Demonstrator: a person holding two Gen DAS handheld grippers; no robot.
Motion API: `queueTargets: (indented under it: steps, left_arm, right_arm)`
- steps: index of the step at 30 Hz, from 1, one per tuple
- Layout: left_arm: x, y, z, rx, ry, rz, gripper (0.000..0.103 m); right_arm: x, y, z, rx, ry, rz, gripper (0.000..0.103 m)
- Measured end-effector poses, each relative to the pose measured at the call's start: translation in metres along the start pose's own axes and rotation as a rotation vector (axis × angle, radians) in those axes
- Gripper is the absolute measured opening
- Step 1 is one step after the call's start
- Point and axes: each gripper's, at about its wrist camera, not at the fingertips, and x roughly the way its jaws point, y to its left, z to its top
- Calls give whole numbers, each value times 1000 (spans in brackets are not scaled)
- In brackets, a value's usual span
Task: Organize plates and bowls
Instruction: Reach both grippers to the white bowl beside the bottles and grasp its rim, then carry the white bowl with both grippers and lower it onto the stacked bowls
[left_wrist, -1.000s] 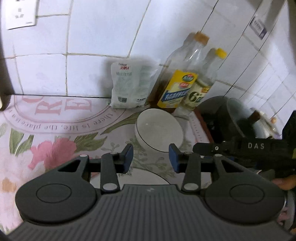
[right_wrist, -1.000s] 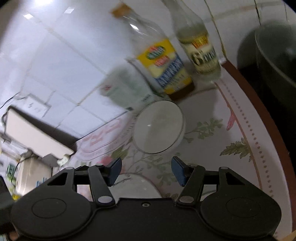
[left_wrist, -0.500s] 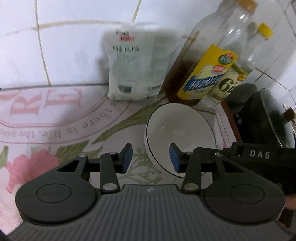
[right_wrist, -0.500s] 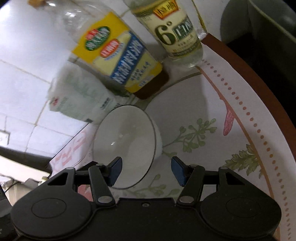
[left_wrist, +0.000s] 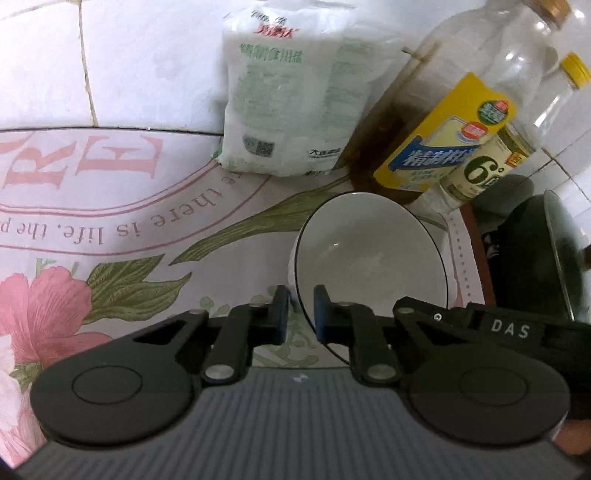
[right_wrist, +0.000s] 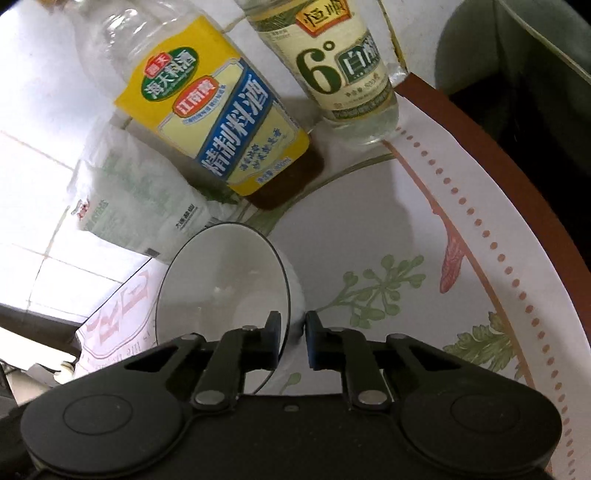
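Note:
A white bowl (left_wrist: 369, 254) with a thin dark rim stands on the flowered tablecloth (left_wrist: 110, 221), in front of the bottles. My left gripper (left_wrist: 298, 314) is shut on the bowl's left rim, one finger inside and one outside. In the right wrist view the same bowl (right_wrist: 221, 288) shows, and my right gripper (right_wrist: 291, 338) is shut on its right rim in the same way. The right gripper's black body also shows in the left wrist view (left_wrist: 498, 325).
A white salt bag (left_wrist: 291, 96), a cooking-wine bottle (left_wrist: 443, 122) and a vinegar bottle (left_wrist: 491, 162) stand against the tiled wall behind the bowl. A dark pot with a glass lid (left_wrist: 546, 258) stands to the right, past the cloth's brown edge (right_wrist: 517, 155).
Both grippers moved forward to the bowl and closed on its rim, left gripper on the left side, right gripper on the right side. The bowl stays on the cloth.

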Motion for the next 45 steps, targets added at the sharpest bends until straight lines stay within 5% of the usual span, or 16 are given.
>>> queueTargets:
  steps: [14, 29, 45]
  left_arm:
    - [-75, -25, -8, 42, -96, 56, 12]
    - [-179, -59, -59, 152, -166, -2, 13]
    - [-219, -90, -118, 186, -198, -69, 13]
  right_arm:
    - [-51, 17, -12, -56, -45, 71, 17]
    - [-151, 21, -63, -82, -77, 137, 17]
    - [-219, -11, -115, -78, -100, 138, 17]
